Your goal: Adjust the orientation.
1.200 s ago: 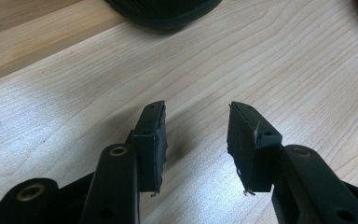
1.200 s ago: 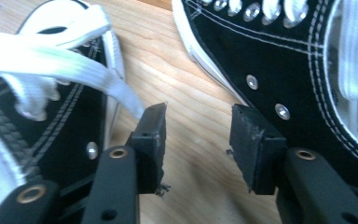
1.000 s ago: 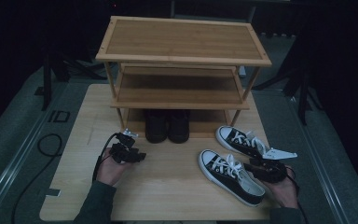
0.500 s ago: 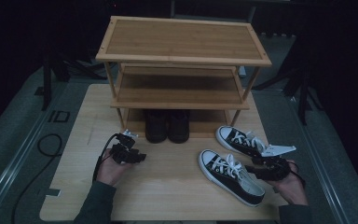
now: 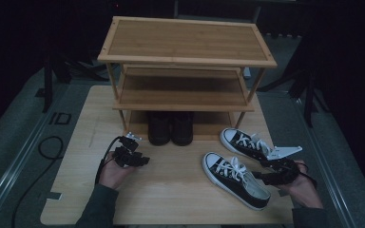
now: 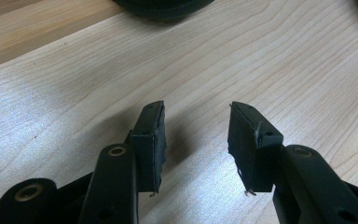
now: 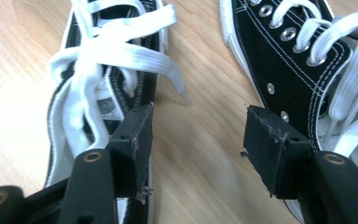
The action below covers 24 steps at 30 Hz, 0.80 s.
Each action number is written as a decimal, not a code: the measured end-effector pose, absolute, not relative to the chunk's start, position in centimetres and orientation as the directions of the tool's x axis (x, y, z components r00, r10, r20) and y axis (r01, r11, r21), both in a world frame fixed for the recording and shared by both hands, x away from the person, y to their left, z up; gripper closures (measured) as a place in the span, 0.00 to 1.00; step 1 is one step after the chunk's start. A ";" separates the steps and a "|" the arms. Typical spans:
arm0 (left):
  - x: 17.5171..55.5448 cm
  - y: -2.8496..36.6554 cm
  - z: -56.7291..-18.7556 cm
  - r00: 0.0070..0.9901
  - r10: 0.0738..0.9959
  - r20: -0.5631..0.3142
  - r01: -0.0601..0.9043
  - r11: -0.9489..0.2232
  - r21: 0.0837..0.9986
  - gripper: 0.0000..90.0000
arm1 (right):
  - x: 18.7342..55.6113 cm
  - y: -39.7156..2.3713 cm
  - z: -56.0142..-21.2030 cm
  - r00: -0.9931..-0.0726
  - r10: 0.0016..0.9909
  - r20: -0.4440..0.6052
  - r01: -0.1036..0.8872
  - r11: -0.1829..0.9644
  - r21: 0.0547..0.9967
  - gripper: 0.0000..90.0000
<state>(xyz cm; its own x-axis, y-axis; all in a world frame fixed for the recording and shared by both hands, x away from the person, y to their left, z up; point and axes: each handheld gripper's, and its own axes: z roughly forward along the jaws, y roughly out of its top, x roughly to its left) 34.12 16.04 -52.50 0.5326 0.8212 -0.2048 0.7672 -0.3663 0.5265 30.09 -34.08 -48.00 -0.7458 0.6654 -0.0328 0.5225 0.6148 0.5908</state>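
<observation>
Black right gripper (image 7: 196, 154) jaws just opened wide, empty, between two sneakers (image 7: 107, 93), left gripper (image 6: 196, 144) half open

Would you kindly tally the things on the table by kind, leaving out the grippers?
Black-and-white sneakers: 2
Black boots: 2
Wooden shoe rack: 1
Total: 5
</observation>
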 end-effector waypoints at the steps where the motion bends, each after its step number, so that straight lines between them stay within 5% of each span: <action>1: 34.1 16.0 -52.5 0.533 0.821 -0.205 0.767 -0.366 0.527 0.63 | 30.0 -34.0 -47.9 -0.747 0.664 -0.036 0.522 0.618 0.587 0.46; 9: 34.2 16.1 -52.7 0.528 0.824 -0.205 0.770 -0.363 0.524 0.63 | 29.3 -33.2 -47.7 -0.781 0.624 -0.011 0.506 0.643 0.574 0.45; 14: 34.2 16.0 -52.7 0.532 0.822 -0.203 0.770 -0.370 0.520 0.63 | 29.6 -32.5 -48.8 -0.799 0.601 0.019 0.511 0.660 0.551 0.62; 24: 34.1 15.8 -52.8 0.539 0.818 -0.200 0.768 -0.380 0.515 0.63 | 30.8 -30.9 -50.6 -0.807 0.590 0.018 0.508 0.680 0.529 0.76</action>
<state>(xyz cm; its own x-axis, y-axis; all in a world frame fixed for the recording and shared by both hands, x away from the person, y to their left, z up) 34.14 15.82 -52.84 0.5392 0.8182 -0.1996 0.7680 -0.3805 0.5151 30.81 -30.87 -50.59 -0.8075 0.5896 0.0183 0.5083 0.6798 0.5287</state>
